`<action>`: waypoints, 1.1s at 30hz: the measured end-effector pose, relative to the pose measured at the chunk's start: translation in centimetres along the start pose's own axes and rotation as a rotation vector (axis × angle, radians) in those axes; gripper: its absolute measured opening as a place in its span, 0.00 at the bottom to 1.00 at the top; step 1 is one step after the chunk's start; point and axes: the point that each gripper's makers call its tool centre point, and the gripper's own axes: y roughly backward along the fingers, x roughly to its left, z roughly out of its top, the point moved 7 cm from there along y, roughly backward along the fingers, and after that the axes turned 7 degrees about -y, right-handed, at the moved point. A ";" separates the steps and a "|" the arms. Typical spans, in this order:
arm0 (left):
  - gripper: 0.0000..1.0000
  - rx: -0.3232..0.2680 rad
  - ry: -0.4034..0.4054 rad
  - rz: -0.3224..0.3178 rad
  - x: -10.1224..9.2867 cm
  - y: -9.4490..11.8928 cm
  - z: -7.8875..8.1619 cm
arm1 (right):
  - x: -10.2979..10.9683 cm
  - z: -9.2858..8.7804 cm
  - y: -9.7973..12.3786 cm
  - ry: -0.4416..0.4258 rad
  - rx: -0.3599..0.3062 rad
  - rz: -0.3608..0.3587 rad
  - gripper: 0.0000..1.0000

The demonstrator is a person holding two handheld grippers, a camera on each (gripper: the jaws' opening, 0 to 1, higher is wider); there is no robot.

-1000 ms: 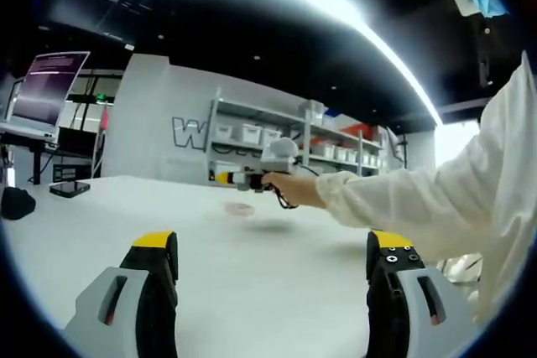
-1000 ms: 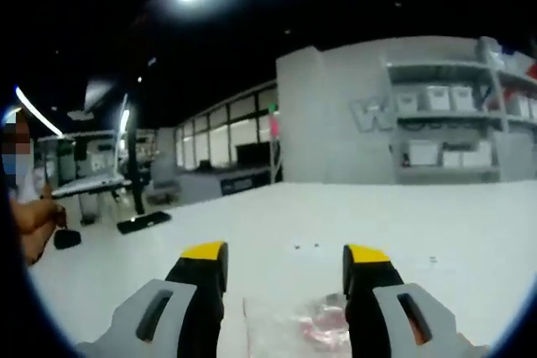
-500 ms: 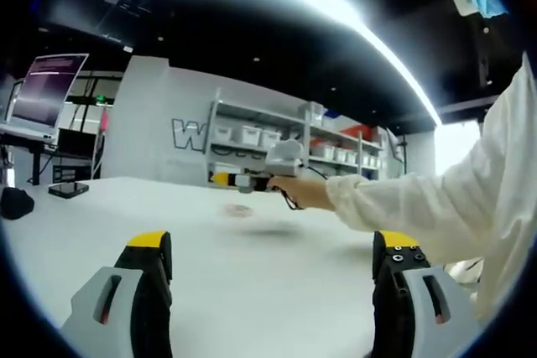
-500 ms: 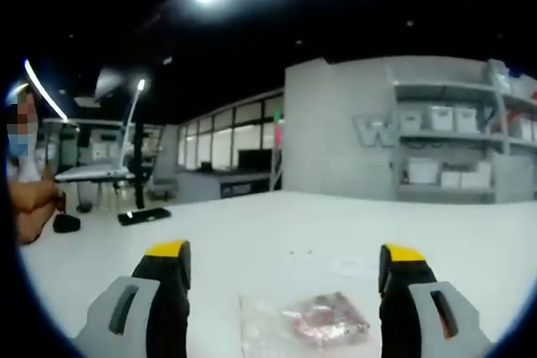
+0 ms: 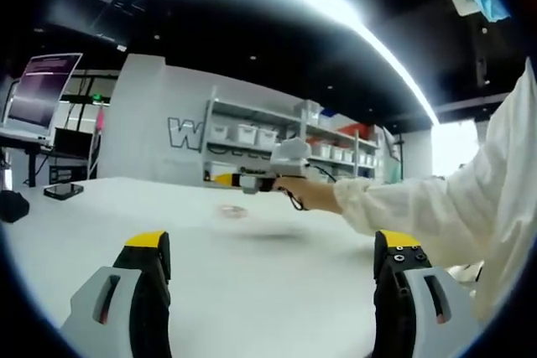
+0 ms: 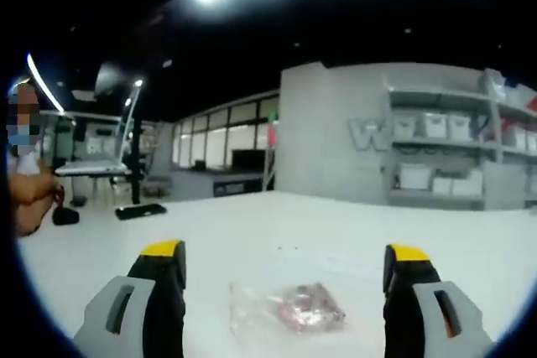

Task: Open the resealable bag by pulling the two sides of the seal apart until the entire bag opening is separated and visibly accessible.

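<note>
In the right gripper view, the right gripper (image 6: 285, 266) is held low over the white counter (image 6: 252, 224) with its yellow-tipped fingers (image 6: 164, 253) spread wide apart and nothing between them. The resealable bag (image 6: 285, 312) is seen lying flat on the counter between the two fingers, near them, touched by neither; it is clear, with small reddish contents gathered toward its middle. Whether its seal is parted cannot be told. A dark flat object (image 6: 141, 210) is seen farther off on the counter, and a person's hand (image 6: 38, 199) is seen at the left edge.

In the left gripper view, the left gripper (image 5: 273, 253) is likewise held with its fingers (image 5: 151, 249) wide apart and empty above the counter (image 5: 252, 266). The right gripper (image 5: 252, 180) is seen ahead, grasped by a hand (image 5: 315, 194) in a white sleeve (image 5: 436, 207), just above the bag (image 5: 231, 212), which is seen as a small pale patch on the counter. Shelving (image 5: 277, 144) with white bins is seen against the far wall, and a monitor (image 5: 40, 90) stands at the left.
</note>
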 end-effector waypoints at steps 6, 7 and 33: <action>0.99 -0.011 -0.015 0.008 -0.1 -0.1 0.3 | -0.6 0.4 1.5 0.013 -0.015 -0.007 1.00; 0.99 -0.010 -0.017 0.009 -0.2 -0.1 0.4 | -0.8 0.4 1.7 0.016 -0.020 -0.011 1.00; 0.99 0.009 -0.026 -0.010 -0.8 -0.4 -0.1 | -1.1 0.2 5.9 -0.017 -0.006 0.021 1.00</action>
